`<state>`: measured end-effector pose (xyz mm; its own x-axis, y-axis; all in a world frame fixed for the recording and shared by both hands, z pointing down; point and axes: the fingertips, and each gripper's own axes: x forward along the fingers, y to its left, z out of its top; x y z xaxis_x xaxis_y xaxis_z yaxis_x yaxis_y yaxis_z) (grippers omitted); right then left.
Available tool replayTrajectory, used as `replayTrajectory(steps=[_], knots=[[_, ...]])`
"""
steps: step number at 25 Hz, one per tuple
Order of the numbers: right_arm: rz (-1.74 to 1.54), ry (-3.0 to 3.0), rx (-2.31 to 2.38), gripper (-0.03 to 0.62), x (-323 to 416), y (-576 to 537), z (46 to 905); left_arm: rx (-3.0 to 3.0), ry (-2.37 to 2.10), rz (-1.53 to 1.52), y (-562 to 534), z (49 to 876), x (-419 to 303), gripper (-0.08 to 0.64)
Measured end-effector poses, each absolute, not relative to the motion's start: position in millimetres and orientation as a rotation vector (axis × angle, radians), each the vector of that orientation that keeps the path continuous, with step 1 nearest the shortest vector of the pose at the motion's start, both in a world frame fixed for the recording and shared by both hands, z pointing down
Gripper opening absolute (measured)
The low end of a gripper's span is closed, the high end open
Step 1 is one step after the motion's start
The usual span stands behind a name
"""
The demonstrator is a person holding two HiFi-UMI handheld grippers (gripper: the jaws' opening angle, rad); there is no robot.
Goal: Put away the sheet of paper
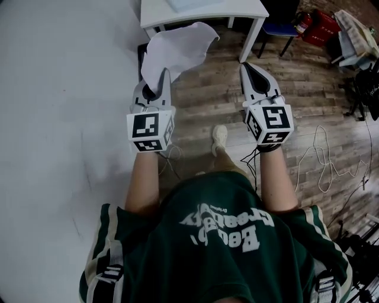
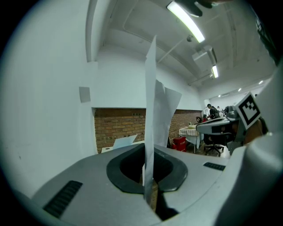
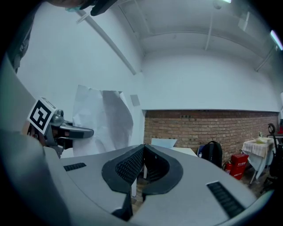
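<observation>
A white, slightly crumpled sheet of paper [image 1: 177, 50] stands up from my left gripper [image 1: 159, 80], whose jaws are shut on its lower edge. In the left gripper view the sheet of paper [image 2: 150, 110] rises edge-on from between the closed jaws of my left gripper [image 2: 148, 183]. My right gripper [image 1: 253, 74] is held level beside it, to the right, shut with nothing between its jaws. In the right gripper view my right gripper [image 3: 142, 165] has its tips together, and the paper [image 3: 104, 119] and left gripper [image 3: 66, 130] show at the left.
A white table [image 1: 237, 12] stands just ahead, with a light flat item [image 1: 192, 5] on top. A white wall [image 1: 59, 89] runs along the left. Wooden floor [image 1: 308, 94] lies to the right, with cables [image 1: 323, 163], a chair [image 1: 278, 29] and red objects [image 1: 317, 26].
</observation>
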<state>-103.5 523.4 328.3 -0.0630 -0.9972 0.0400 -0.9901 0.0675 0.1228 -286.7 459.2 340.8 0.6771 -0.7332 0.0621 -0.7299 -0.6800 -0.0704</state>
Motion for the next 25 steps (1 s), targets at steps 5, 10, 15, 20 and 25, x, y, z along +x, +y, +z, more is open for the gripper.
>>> replayTrajectory(steps=[5,10,15,20,25], knots=[[-0.11,-2.248,2.03,-0.005,-64,463,311,-2.836,1.233,-0.107,407,323,-241,0.0],[-0.115,-2.291,1.98,-0.006,-30,401,308,-2.822,1.251,-0.101,356,319,-205,0.0],[-0.105,-2.325,1.953,-0.005,-6,353,292,-2.805,1.292,-0.133,310,304,-182,0.0],[-0.073,-2.339,1.943,-0.005,15,329,291,-2.799,1.298,-0.167,288,301,-163,0.0],[-0.066,-2.35,1.941,-0.005,29,320,282,-2.796,1.295,-0.205,277,293,-148,0.0]])
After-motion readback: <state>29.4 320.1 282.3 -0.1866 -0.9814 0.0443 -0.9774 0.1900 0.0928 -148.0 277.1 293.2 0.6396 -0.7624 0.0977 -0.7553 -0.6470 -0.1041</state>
